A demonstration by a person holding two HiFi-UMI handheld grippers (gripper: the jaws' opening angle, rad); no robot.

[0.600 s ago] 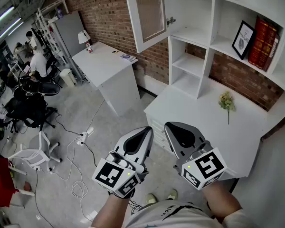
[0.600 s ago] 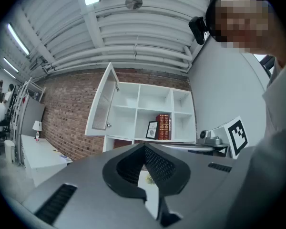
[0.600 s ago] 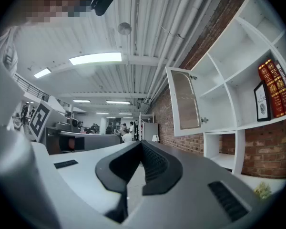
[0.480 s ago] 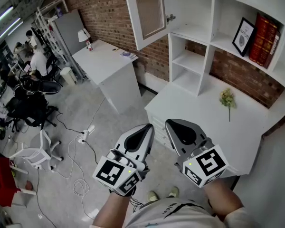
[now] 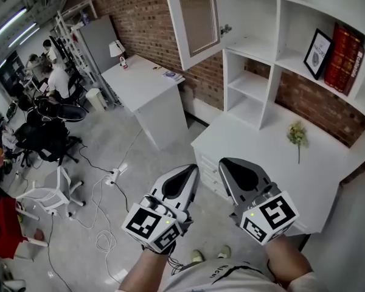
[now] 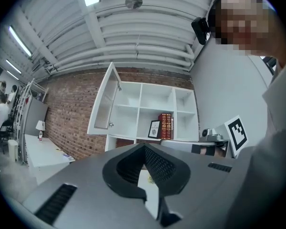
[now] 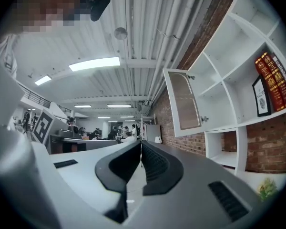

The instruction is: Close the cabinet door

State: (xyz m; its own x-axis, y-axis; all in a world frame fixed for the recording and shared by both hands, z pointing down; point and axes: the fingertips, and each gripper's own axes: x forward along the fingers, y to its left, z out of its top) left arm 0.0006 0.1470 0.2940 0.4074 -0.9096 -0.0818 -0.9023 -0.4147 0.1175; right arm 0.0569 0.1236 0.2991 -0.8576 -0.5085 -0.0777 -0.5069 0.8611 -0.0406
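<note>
The white cabinet door [image 5: 198, 17], with a frosted panel, stands swung open at the top of the head view, hinged on the white shelf unit [image 5: 264, 53]. A small latch [image 5: 225, 28] shows on the compartment's edge. My left gripper [image 5: 192, 168] and right gripper [image 5: 221, 163] are held side by side, low in the view and well short of the door. Both are shut with nothing in them. The open door [image 6: 104, 101] appears beyond the left gripper [image 6: 144, 147] in the left gripper view. In the right gripper view, the door [image 7: 183, 101] is to the right of the right gripper [image 7: 141, 143].
A white counter [image 5: 274, 163] below the shelves carries a flower sprig [image 5: 297, 135]. Red books [image 5: 347, 50] and a framed picture [image 5: 319, 46] sit on a shelf. A white desk [image 5: 140, 81] with a lamp [image 5: 117, 48] stands left. Cables [image 5: 106, 187] and a chair [image 5: 45, 193] are on the floor.
The whole scene has slid slightly right and down in the head view. Both grippers stay side by side and shut, and the door stays open.
</note>
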